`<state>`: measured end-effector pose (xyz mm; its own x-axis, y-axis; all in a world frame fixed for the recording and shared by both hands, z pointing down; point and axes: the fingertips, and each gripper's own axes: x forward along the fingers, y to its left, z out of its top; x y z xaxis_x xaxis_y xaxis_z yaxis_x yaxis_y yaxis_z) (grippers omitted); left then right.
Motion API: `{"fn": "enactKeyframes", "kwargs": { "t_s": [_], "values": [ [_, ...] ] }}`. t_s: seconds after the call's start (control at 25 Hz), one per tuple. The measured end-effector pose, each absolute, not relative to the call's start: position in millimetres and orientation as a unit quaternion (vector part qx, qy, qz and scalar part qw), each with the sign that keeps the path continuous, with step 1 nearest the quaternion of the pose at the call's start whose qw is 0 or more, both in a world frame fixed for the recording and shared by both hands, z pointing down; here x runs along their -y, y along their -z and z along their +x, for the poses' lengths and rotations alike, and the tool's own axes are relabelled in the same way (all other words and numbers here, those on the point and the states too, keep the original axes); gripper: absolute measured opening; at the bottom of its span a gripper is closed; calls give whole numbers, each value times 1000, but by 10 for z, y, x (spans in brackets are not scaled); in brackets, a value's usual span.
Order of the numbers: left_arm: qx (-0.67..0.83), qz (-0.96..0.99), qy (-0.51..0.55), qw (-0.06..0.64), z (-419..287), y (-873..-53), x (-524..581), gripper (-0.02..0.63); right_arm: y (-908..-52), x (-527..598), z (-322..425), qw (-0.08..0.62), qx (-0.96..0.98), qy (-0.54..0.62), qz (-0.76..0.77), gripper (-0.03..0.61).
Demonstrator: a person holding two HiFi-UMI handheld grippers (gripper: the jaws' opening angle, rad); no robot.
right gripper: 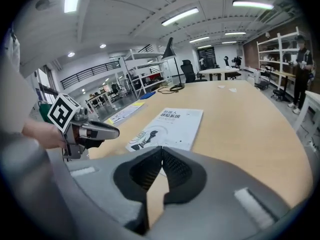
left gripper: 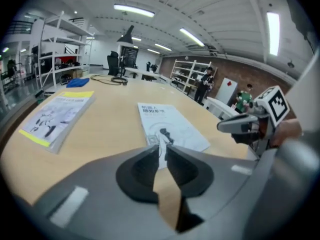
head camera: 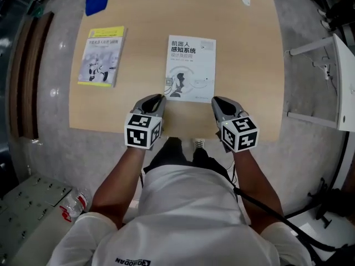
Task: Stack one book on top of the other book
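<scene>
Lying flat on the pale wooden surface [head camera: 249, 65], the white book [head camera: 190, 68] was near the front edge, directly ahead of both claws. The yellow book [head camera: 101, 55] lay well apart from it, on the left side and also flat. Both looked like thin paperbacks with smooth, probably glossy covers, so I judged them light, a little flexible and rather slippery. Such a book would likely bend or sag if it was taken by one corner only. Because it lay flush on the wood, a claw finger could not easily go under it. A better hold seemed to be at the near edge or along the spine, perhaps after sliding the book a little past the edge of the surface. The left claw [head camera: 160, 97] hovered just before the near left corner of the white book, its jaws only a narrow slit apart and with nothing between them. The right claw [head camera: 216, 100] hovered by the near right corner, its jaws fully together and empty. A blue cloth [head camera: 97, 0] lay at the far left corner.
</scene>
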<state>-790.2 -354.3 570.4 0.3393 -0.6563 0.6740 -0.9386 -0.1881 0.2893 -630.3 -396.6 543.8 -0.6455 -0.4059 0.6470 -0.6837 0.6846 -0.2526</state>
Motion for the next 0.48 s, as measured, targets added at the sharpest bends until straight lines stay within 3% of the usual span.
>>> {"fn": "enactKeyframes", "kwargs": {
  "t_s": [0.32, 0.48],
  "values": [
    [497, 738, -191, 413, -7819, -6061, 3620, 131, -5904, 4092, -6189, 292, 825, -304, 378, 117],
    [490, 736, -184, 429, -7819, -6128, 3638, 150, -6010, 4078, -6199, 291, 814, -326, 382, 124]
  ]
}}
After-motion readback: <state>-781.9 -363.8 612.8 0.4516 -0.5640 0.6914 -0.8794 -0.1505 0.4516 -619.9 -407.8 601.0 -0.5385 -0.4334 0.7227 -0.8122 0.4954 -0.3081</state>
